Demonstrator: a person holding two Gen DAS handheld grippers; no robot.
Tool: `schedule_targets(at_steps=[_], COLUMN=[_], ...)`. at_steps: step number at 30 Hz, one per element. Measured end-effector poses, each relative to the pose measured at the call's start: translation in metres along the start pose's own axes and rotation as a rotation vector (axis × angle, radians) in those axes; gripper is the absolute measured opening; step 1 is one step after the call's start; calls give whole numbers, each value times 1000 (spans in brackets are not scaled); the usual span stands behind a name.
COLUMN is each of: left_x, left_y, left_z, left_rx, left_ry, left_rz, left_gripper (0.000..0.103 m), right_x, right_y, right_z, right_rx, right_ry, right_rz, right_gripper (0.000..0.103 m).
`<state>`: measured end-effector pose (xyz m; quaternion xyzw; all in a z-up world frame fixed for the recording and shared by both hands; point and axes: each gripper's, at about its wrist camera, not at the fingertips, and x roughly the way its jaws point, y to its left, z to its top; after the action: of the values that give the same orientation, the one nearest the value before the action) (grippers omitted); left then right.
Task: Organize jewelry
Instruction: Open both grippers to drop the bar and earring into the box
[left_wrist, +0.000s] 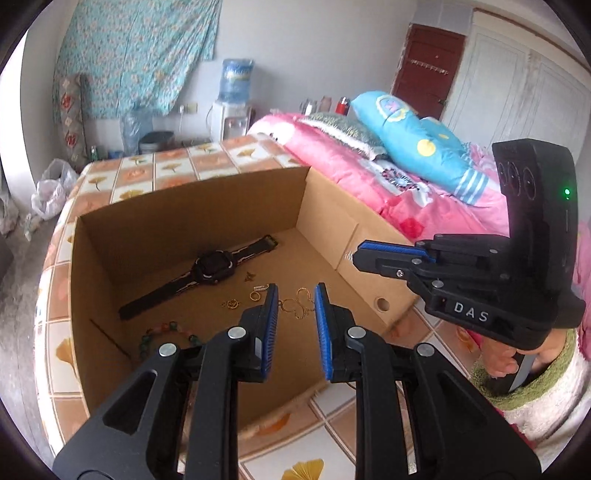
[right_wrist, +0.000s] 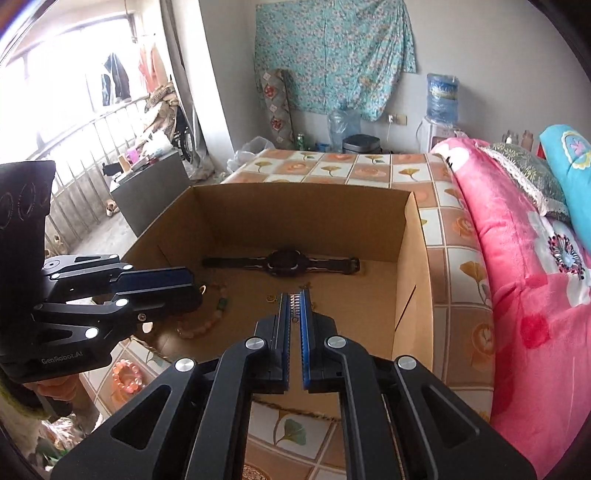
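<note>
Left gripper (left_wrist: 295, 295) jaws narrowly parted, empty – right gripper (right_wrist: 294, 301) jaws pinched on small rhinestone bar (right_wrist: 294, 308), above cardboard box (right_wrist: 295, 206); watch (right_wrist: 282, 263) at far wall.

This is a lived-in bedroom in a home. A bed (left_wrist: 406, 192) with a pink floral quilt (right_wrist: 517, 258) and a blue pillow (left_wrist: 417, 144) fills the right side. On the far wall hangs a floral cloth (right_wrist: 332, 55), with a water dispenser (left_wrist: 232, 107) below it. Clothes (right_wrist: 118, 77) hang by the bright window at far left.
</note>
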<state>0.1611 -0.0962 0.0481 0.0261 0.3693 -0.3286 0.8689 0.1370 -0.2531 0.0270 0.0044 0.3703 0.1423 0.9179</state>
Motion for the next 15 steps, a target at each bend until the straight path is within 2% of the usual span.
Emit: schedule_targets(at_steps=[4, 7, 11, 15], left_x=[23, 27, 17, -14], left_y=[4, 6, 10, 13], left_z=[5, 4, 6, 3], left_rx=[-17, -24, -44, -55], left_ry=[41, 41, 15, -44], left_rz=[9, 25, 21, 25], left_gripper=[20, 27, 28, 28], right_x=[12, 10, -1, -24], right_y=[-12, -20, -28, -26], right_z=[-1, -1, -1, -4], right_rx=[16, 36, 62, 79], right_ry=[8, -6, -33, -77], right_rz=[-22, -19, -13, 2], right_gripper=[6, 6, 8, 18])
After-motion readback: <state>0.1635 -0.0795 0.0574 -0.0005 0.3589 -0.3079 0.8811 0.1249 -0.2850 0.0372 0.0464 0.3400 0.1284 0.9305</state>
